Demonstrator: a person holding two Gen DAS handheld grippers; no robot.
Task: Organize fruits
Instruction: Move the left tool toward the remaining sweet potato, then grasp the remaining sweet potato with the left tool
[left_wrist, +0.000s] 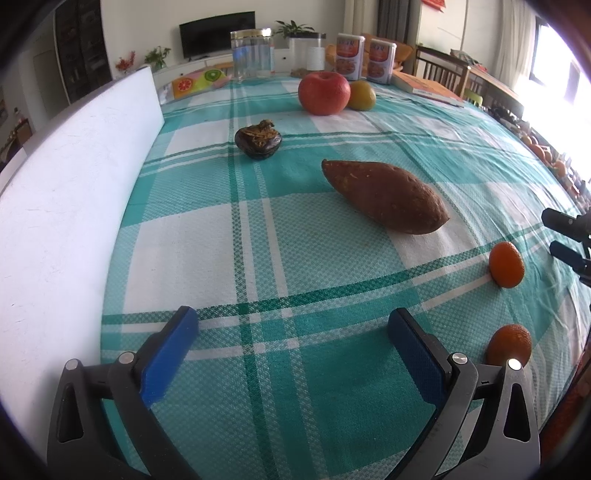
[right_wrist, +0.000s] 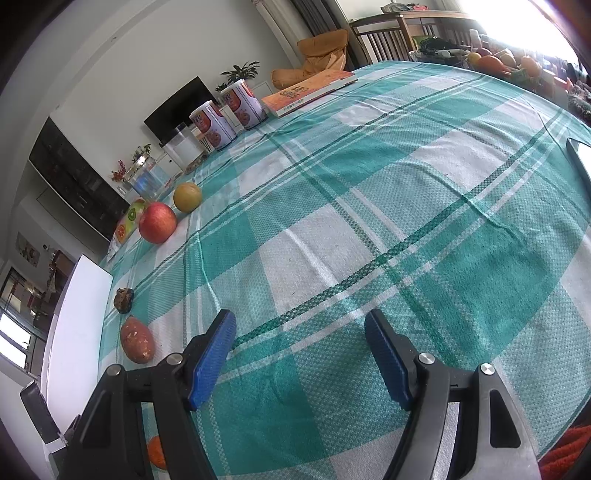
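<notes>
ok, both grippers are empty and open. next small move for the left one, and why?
Probably ease the left gripper right toward the near small orange. Its jaws stand wide open over bare tablecloth, holding nothing, and that orange lies closest, just beside its right finger. The right gripper is also open and empty.

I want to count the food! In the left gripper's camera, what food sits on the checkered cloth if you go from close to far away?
Nearest small orange → second small orange → sweet potato → dark mangosteen → red apple.
</notes>
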